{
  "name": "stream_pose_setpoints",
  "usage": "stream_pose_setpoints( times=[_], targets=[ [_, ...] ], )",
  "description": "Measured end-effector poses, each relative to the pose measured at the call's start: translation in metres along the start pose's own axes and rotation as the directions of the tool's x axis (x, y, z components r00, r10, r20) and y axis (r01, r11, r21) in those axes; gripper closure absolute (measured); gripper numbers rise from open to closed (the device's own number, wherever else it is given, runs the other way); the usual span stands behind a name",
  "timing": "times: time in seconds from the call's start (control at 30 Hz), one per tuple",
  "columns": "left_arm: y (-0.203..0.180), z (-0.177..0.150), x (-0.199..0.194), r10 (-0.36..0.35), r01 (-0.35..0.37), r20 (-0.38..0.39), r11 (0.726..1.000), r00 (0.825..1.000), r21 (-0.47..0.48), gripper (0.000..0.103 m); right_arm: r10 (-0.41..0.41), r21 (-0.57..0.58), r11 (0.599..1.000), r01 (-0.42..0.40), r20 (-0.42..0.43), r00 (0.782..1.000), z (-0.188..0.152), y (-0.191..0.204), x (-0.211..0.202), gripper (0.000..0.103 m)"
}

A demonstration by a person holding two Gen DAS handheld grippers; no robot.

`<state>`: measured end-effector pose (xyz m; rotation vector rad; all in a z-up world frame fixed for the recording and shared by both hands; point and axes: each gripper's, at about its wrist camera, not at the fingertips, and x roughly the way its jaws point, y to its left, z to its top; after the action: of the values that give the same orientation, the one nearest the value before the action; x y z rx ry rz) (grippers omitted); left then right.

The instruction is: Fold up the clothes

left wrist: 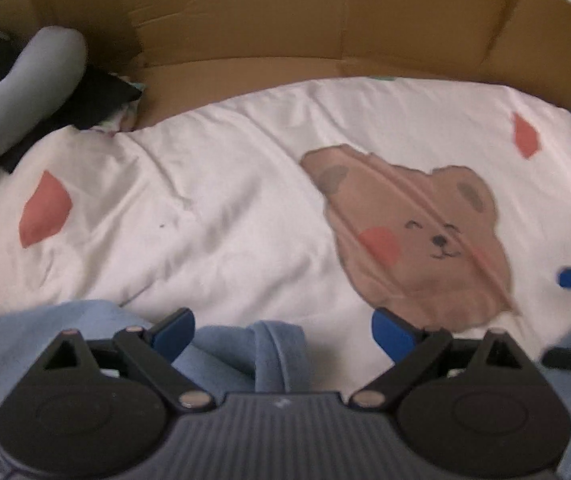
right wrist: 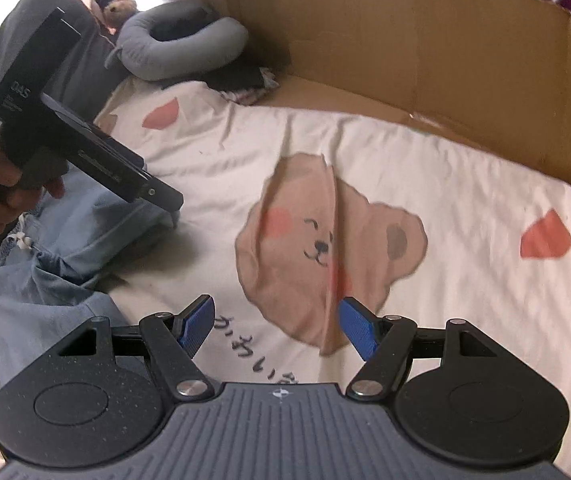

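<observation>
A light blue garment (right wrist: 65, 264) with a white drawstring lies crumpled at the near left of the bed, on a white sheet (right wrist: 465, 200) printed with a bear. My left gripper (left wrist: 283, 334) points steeply down over it and is open wide. A rolled fold of the blue cloth (left wrist: 269, 348) lies between its blue pads (left wrist: 173, 334) without being pinched. In the right wrist view a hand holds that left gripper (right wrist: 171, 210) above the garment's edge. My right gripper (right wrist: 277, 326) is open over the bear print, with nothing between its fingers.
A tall cardboard wall (right wrist: 425, 40) runs along the far side of the bed. A grey neck pillow (right wrist: 181, 52), a dark cushion (right wrist: 45, 12), a small plush toy (right wrist: 119, 6) and a black cloth (left wrist: 97, 100) sit at the far left corner.
</observation>
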<state>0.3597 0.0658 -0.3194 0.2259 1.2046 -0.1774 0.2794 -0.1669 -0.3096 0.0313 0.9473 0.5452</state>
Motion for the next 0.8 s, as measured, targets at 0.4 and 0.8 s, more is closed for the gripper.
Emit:
stream_pose_setpoints(
  times=[0.4,0.8],
  targets=[
    [-0.001,-0.04,0.011,0.081,-0.077,-0.02,0.984,0.996,0.163,0.033,0.023,0.056,0.998,-0.022,-0.03,0.999,-0.007,0.013,0.011,0.029],
    [0.032,-0.077,-0.025,0.093,-0.095,0.016,0.986,0.996,0.14,0.076,0.025,0.05,0.998,-0.023,-0.048,0.999,-0.014,0.014,0.016,0.029]
  ],
)
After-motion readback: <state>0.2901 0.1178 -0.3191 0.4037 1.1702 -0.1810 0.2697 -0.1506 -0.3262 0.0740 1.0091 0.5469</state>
